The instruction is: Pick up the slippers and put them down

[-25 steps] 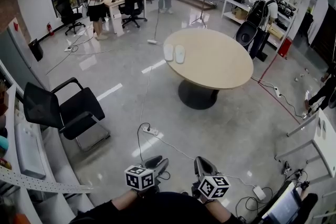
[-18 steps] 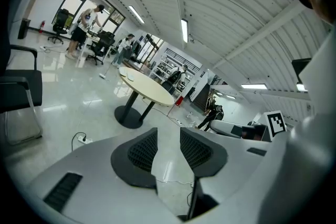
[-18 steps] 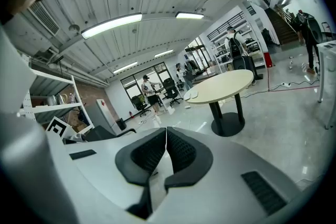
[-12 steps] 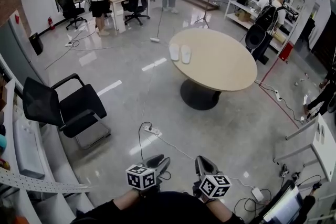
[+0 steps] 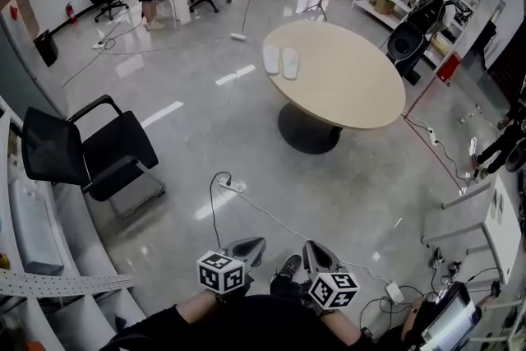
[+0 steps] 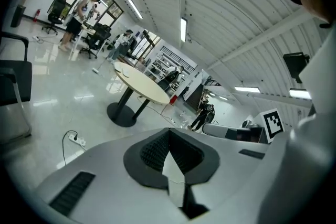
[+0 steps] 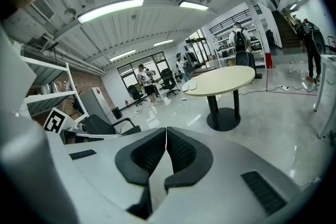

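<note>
Both grippers sit low in front of me. My left gripper point(image 5: 251, 245) has just snapped closed on nothing, and my right gripper point(image 5: 317, 252) is pinched together, empty too. The slippers point(image 5: 280, 62) lie side by side near the edge of the round table point(image 5: 362, 94), well apart from me. That power strip point(image 5: 233, 187) and its cable cross the floor between us, a likely trip hazard. Reaching in with closed jaws could also nudge a slipper off the edge.

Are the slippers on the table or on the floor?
On the table. Both white slippers lie side by side near its edge.
</note>
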Available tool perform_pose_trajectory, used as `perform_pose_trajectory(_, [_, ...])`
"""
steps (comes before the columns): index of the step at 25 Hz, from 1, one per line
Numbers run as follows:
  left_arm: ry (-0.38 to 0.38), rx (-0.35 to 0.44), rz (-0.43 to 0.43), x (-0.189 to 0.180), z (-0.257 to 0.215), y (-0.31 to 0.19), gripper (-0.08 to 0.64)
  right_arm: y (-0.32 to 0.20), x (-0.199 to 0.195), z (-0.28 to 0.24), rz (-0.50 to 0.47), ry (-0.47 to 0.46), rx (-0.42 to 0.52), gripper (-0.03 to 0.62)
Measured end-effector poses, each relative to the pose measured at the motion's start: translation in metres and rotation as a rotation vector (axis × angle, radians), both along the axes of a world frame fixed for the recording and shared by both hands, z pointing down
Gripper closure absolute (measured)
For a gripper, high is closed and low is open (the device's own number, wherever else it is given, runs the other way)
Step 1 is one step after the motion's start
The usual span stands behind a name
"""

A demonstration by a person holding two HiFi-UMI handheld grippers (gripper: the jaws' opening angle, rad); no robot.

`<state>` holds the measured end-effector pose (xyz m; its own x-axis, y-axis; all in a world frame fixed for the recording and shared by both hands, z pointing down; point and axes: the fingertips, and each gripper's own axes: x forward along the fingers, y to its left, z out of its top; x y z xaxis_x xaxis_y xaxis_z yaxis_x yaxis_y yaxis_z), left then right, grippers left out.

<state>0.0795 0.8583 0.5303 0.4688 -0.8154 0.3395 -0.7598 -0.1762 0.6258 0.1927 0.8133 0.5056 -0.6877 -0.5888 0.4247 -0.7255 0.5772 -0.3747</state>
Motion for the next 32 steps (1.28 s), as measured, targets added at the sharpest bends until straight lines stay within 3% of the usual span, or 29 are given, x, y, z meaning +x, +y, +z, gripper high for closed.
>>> perform_pose_trajectory(7, [-0.075, -0.023, -0.071, 0.019, 0.005, -0.083, 0.537, -0.098, 0.027, 0.012, -0.008, -0.091, -0.026, 0.577])
perform_pose_trajectory(12, [-0.140, -0.012, -0.059, 0.070, -0.013, -0.157, 0.537, -0.176, 0.066, -0.004, -0.037, -0.138, -0.015, 0.577])
perform_pose_trajectory(16, [-0.143, -0.023, -0.074, 0.095, -0.011, -0.198, 0.535, -0.221, 0.092, -0.002, -0.048, -0.151, -0.029, 0.577])
perform_pose_trajectory(26, [-0.159, -0.045, -0.115, 0.098, -0.020, -0.264, 0.535, -0.293, 0.108, -0.005, -0.029, -0.199, -0.060, 0.577])
perform_pose_trajectory(32, [-0.164, -0.057, -0.069, 0.104, -0.023, -0.311, 0.537, -0.338, 0.121, -0.008, 0.024, -0.201, -0.068, 0.577])
